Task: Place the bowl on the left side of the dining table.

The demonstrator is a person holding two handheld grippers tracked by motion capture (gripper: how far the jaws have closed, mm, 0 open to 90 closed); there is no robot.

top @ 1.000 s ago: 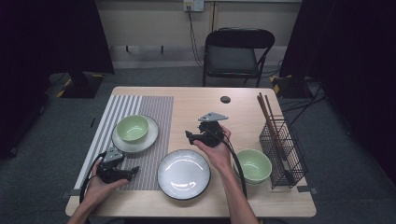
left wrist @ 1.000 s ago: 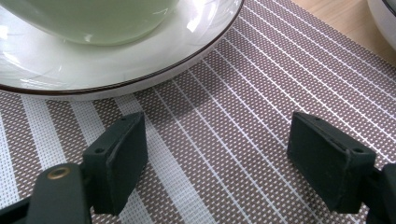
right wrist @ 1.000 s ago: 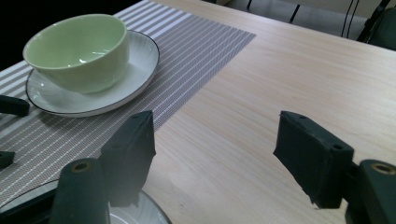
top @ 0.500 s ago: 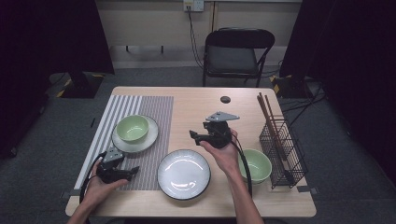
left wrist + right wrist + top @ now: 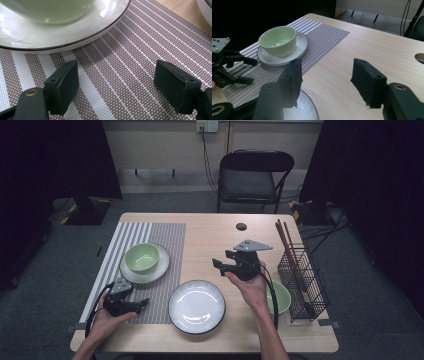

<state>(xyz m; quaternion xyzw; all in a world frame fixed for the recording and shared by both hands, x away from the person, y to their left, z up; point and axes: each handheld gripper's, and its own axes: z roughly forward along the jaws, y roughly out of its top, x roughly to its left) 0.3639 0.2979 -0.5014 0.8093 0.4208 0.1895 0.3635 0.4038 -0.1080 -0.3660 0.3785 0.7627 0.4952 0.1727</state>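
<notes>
a dim room with dark curtains, a grey carpet and a black folding chair (image 5: 256, 175) behind a pale wooden table (image 5: 210, 235). a striped placemat (image 5: 150, 232) covers the table's left part. on it sits a white saucer (image 5: 160, 269) with a green bowl (image 5: 142, 257) standing upright in it. just right of the mat's near corner lies an empty white plate (image 5: 196, 306), partly overlapping the mat edge. a second green bowl (image 5: 280, 297) stands near the right edge, half hidden by the person's right forearm, just beside a black wire rack (image 5: 302, 280) holding dark chopsticks (image 5: 286, 240) that lean toward the far side. a small dark disc (image 5: 241, 226) lies on the far part of the table.

the left gripper (image 5: 144, 302) rests low on the mat's near end, held in the left hand (image 5: 107, 317), pointing right toward the plate. in the left gripper view its jaws stand apart with nothing between them, bare mat under them and the saucer's rim just ahead.

the right gripper (image 5: 217, 265) is held above the table's middle by the right hand (image 5: 250, 287), beyond the plate and well clear of the wood, pointing left. in the right gripper view its jaws stand wide apart and empty, the plate's rim below them, the saucer and bowl farther off, and the left gripper at the picture's left edge.
</notes>
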